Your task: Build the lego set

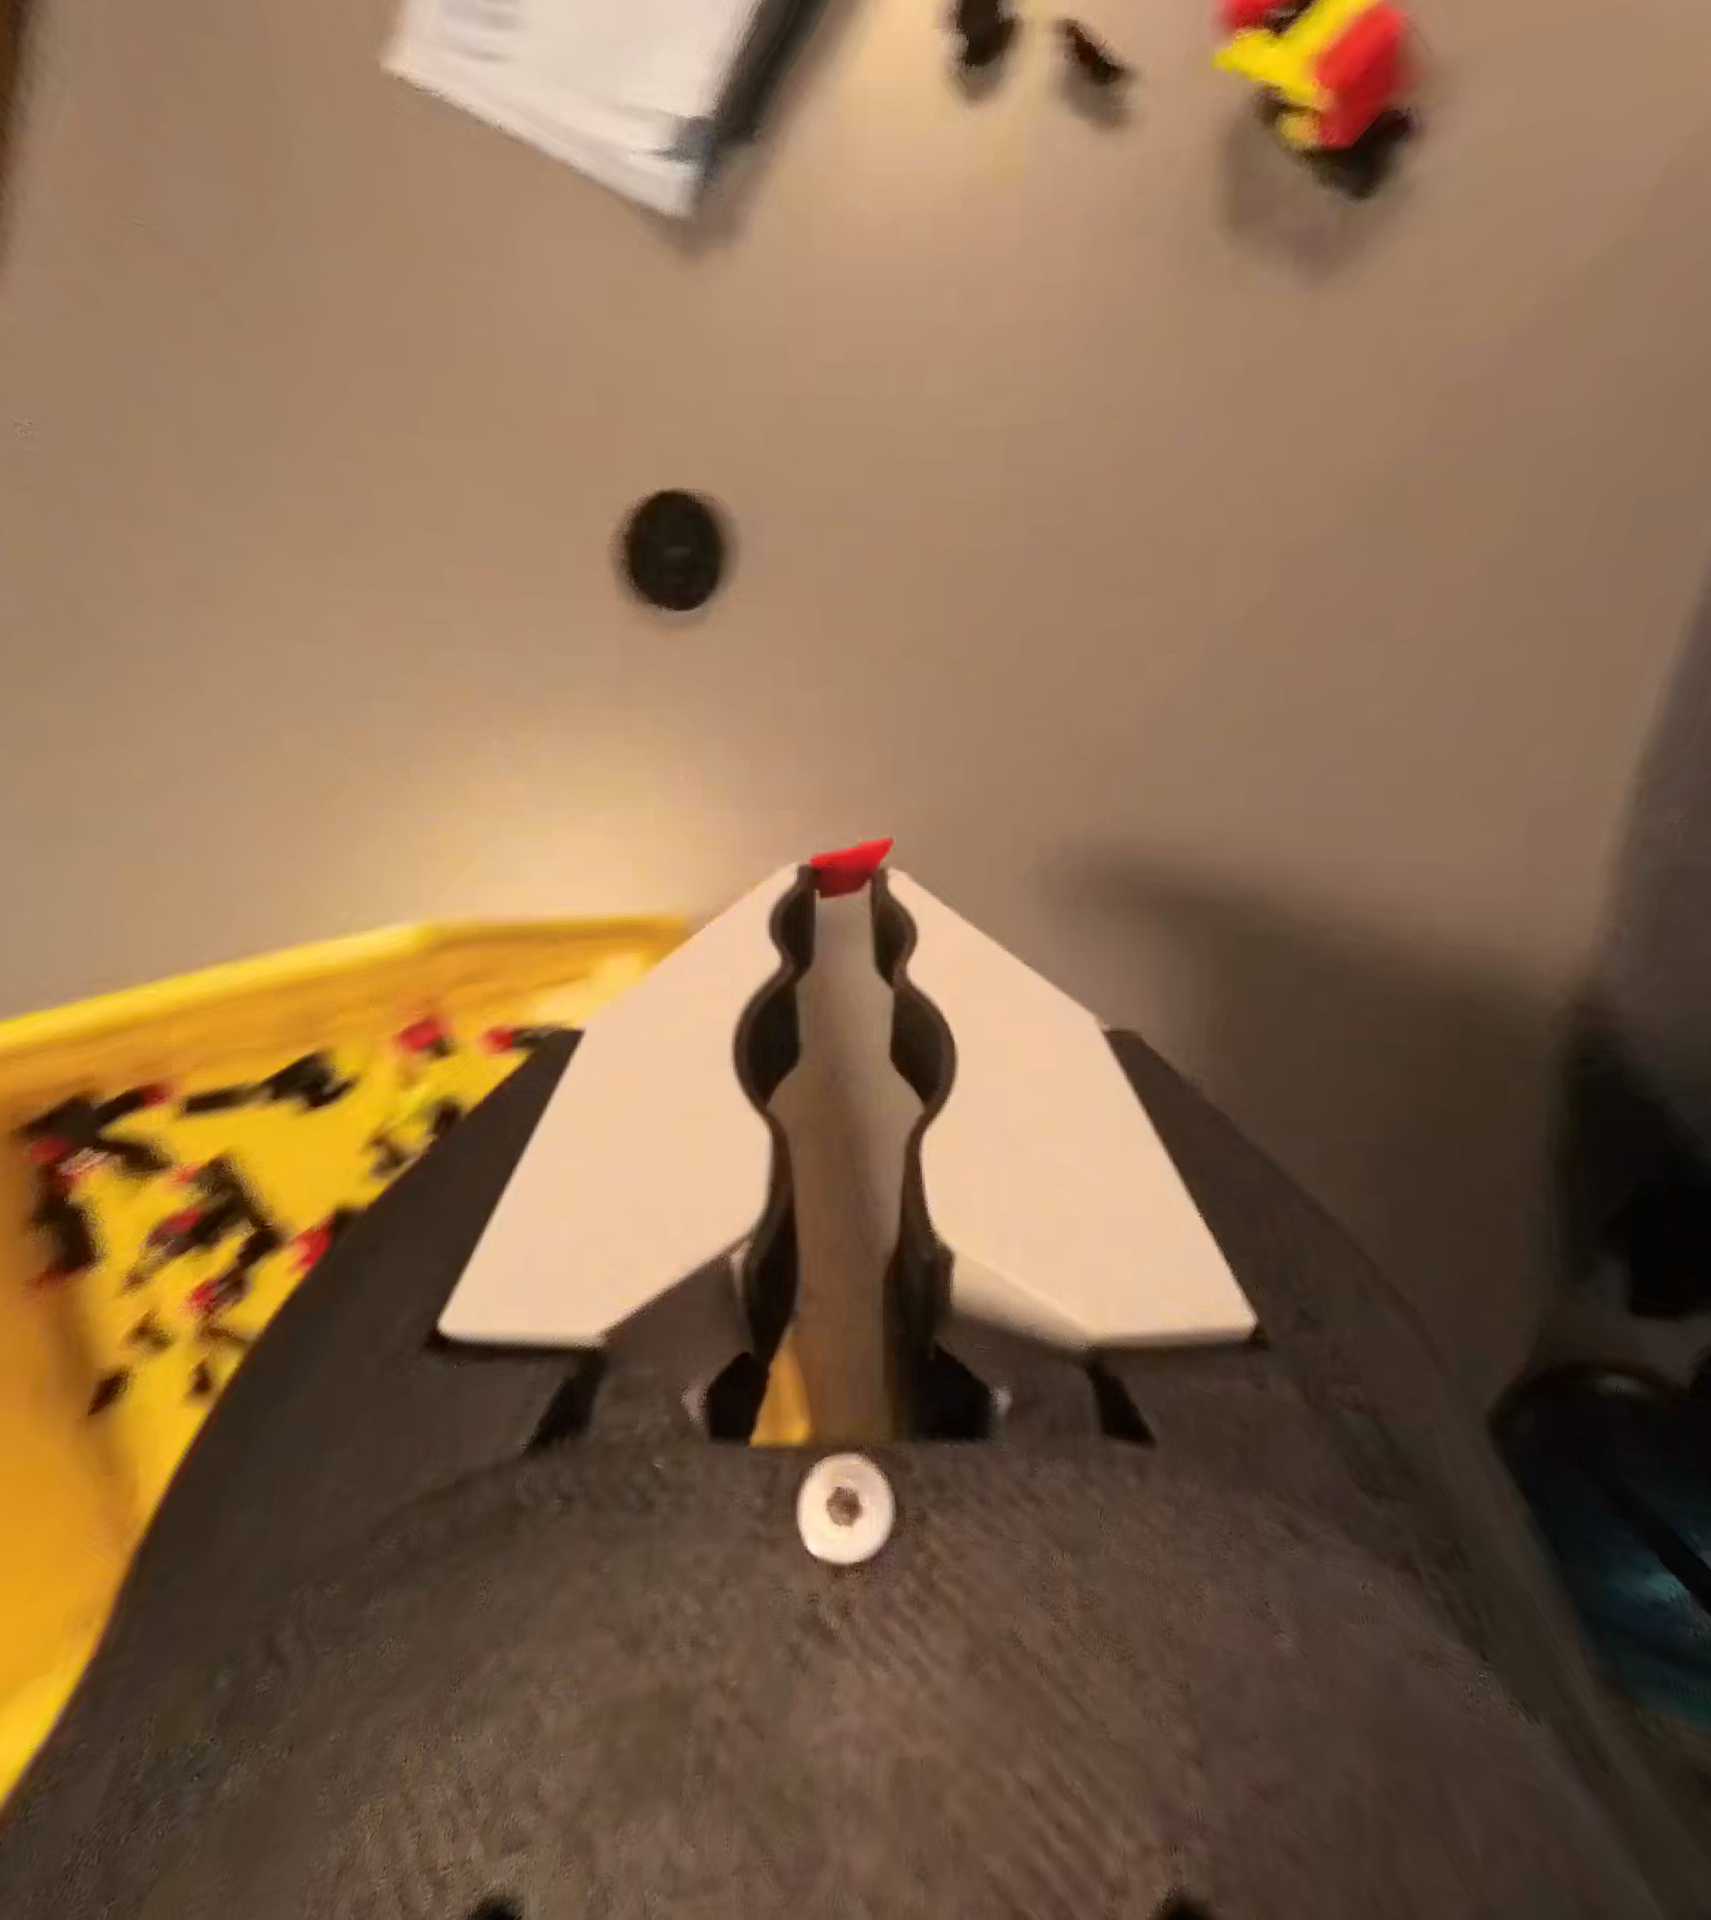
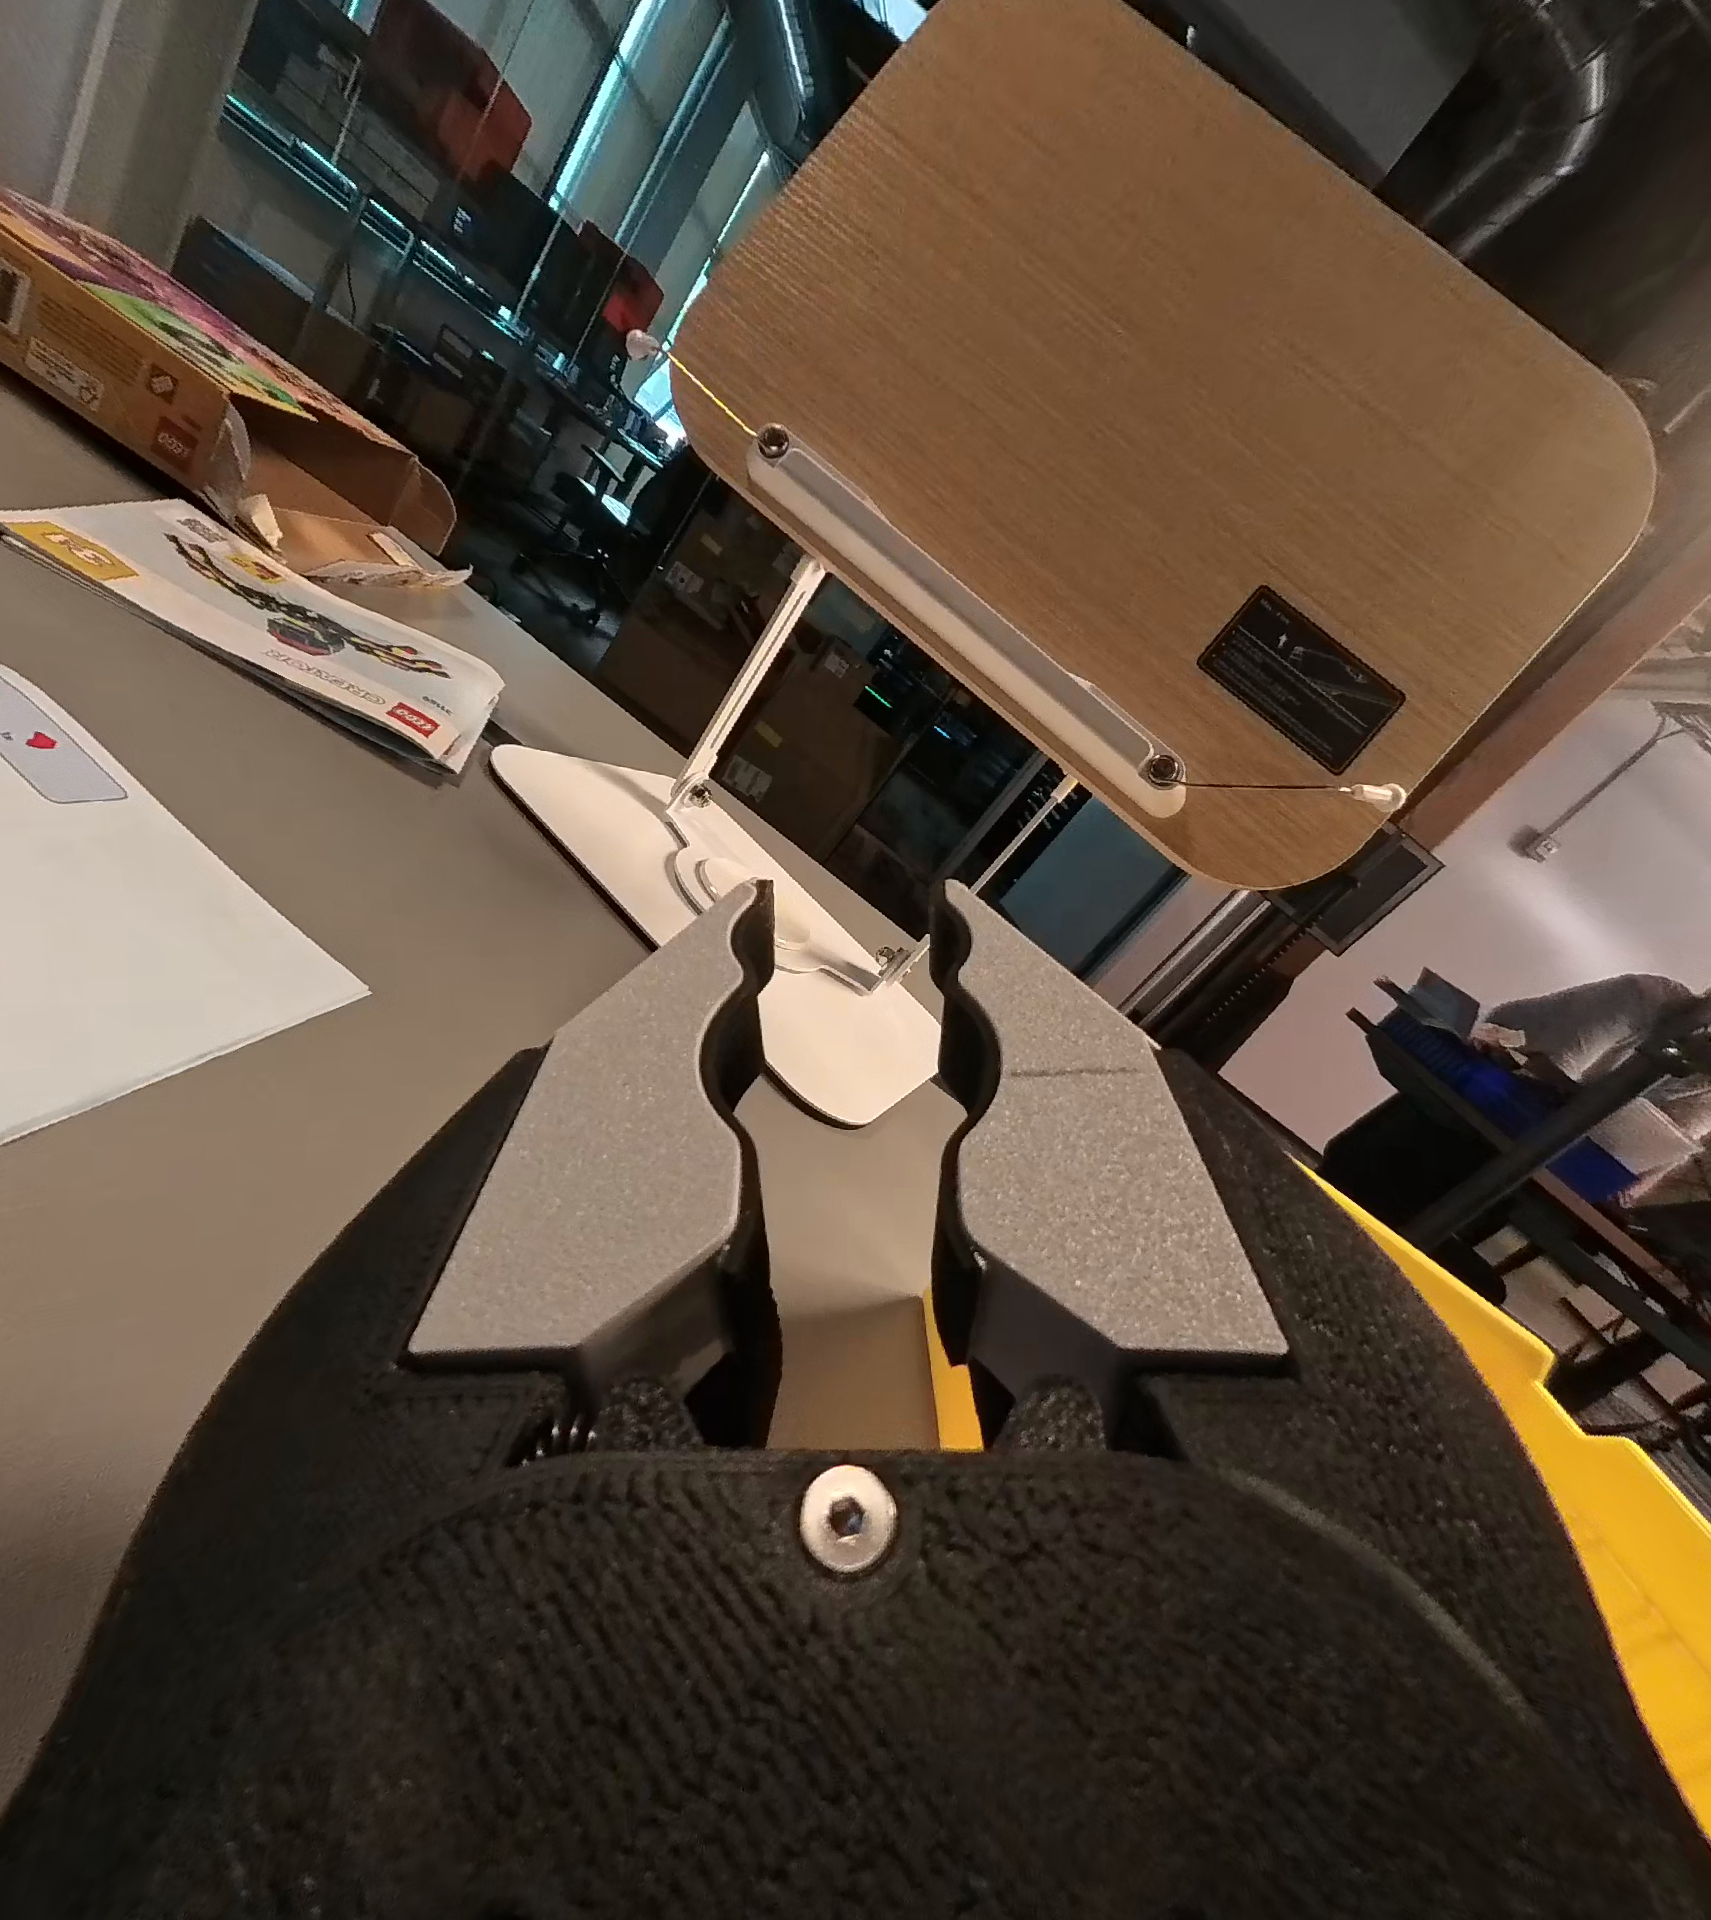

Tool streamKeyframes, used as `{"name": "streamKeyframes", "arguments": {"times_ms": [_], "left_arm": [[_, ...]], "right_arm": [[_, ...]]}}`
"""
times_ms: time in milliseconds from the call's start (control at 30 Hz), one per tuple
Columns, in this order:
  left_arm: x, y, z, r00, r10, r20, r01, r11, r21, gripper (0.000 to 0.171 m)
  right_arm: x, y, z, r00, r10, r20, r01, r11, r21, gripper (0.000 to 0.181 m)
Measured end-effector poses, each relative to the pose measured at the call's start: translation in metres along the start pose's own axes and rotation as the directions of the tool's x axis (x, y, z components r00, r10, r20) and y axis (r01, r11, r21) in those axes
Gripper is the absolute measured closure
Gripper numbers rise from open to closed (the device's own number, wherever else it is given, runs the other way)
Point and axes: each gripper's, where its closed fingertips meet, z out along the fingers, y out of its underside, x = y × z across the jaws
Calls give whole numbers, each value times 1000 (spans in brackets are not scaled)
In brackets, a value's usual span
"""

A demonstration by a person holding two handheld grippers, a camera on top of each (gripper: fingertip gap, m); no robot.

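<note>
My left gripper (image 1: 846, 883) is shut on a small red lego piece (image 1: 851, 862), pinched at the fingertips above the grey table. A yellow tray (image 1: 290, 966) with several loose black and red pieces lies at the lower left of the left wrist view. A partly built red and yellow lego model (image 1: 1324, 73) sits at the far top right, with small black pieces (image 1: 1027, 42) beside it. A black round piece (image 1: 674, 549) lies alone on the table ahead. My right gripper (image 2: 851, 914) is open and empty, low over the table.
An open instruction page (image 2: 103, 914), a booklet (image 2: 290, 634) and an opened cardboard box (image 2: 103, 353) lie at the left. A white stand base (image 2: 622, 800) holds a tilted wooden board (image 2: 1142, 416). The yellow tray's edge (image 2: 1557, 1507) is at the right. A booklet (image 1: 602, 83) lies far ahead. My right fingertips sit around 50 cm from my left ones.
</note>
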Motion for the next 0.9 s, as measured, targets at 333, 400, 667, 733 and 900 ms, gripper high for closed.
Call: {"name": "streamKeyframes", "arguments": {"times_ms": [333, 400, 667, 733, 900], "left_arm": [[43, 17, 60, 992, 39, -119, -53, 992, -118, 161], [45, 14, 61, 991, 14, -132, -27, 995, -93, 159], [41, 4, 47, 995, -27, -100, 28, 1000, 10, 125], [18, 6, 24, 995, -100, 24, 98, 993, 69, 123], [-70, 61, -88, 788, -318, 527, 254, 948, 192, 113]], "right_arm": [[0, 2, 1, 1000, -11, -5, 11, 1000, -13, 155], [0, 2, 1, 1000, -14, -3, 14, 1000, -12, 156], [0, 0, 0, 1000, -11, -1, 11, 1000, -4, 156], [-1, 0, 0, 1000, -12, 0, 12, 1000, -3, 156], [0, 1, 1, 1000, -14, -3, 14, 1000, -7, 155]]}}
